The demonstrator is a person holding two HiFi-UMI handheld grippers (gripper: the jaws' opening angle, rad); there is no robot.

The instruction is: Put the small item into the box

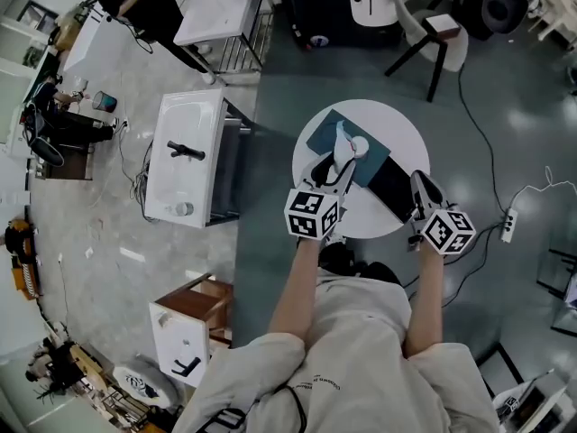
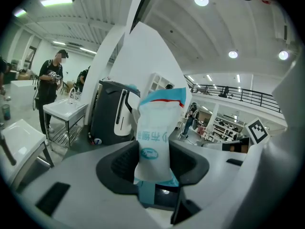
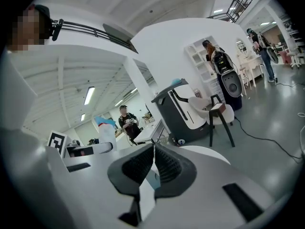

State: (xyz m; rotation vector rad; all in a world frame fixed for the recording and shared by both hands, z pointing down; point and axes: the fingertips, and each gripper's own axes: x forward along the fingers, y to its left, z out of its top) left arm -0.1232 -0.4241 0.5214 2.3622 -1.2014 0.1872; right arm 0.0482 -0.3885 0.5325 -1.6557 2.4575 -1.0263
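**Packet** (image 2: 155, 137) – small white sachet with a teal top. It was clamped at its lower end between the pads of the left gripper (image 2: 153, 163), whose jaws stood only as far apart as the packet's thickness. In the head view it sat over the box (image 1: 326, 135), left of the table's (image 1: 397, 132) centre; whether it touched the box could not be told.

**Axis and heading:** the long axis ran along the jaws, roughly upright in the left gripper view. The teal sealed end pointed away from the gripper toward the table's far edge, and the body leaned a little to one side.

**Right gripper** (image 3: 154, 161) – jaws nearly together on a thin white sheet, judged to be the box's flap (image 3: 146, 195), near the table's right edge.

**Risks, as judged:**
- The grip took only the packet's bottom, so the soft body could fold or swing and catch the box rim on the way in.
- An early release could drop it onto the table beside the box.
- The flap was thin, so it could slip from the right jaws and close over the opening, or the pull could drag the box across the table.
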